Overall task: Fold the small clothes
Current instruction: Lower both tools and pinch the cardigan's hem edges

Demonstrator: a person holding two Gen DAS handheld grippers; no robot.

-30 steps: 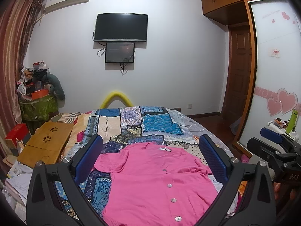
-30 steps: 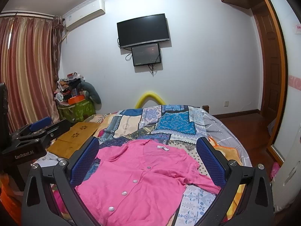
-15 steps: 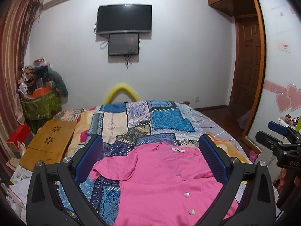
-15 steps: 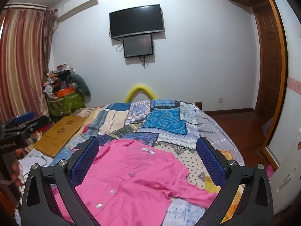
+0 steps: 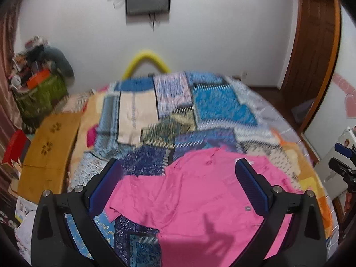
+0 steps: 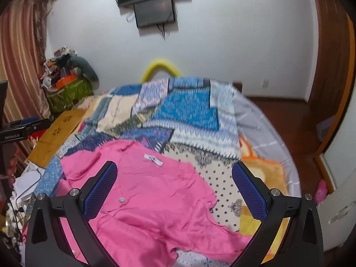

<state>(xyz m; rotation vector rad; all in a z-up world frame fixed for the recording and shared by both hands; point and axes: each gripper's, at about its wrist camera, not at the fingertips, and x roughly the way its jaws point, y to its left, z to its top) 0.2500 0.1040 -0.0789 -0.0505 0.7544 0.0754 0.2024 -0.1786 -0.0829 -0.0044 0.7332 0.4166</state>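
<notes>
Bed point(image 5: 222, 104) | pink shirt point(image 5: 200, 200) flat (buttoned) | both grippers agape

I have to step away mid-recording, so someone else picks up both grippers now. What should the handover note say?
Left gripper: open, holding nothing, above the pink button-front shirt.
Right gripper: open, holding nothing, above the same shirt.
The shirt lies spread out, buttons up, white neck label showing, on the patchwork-covered bed; one sleeve lies out to the side in the left view.
Done: no fold visible.
Left: all folds, sleeves first is my guess.
</notes>
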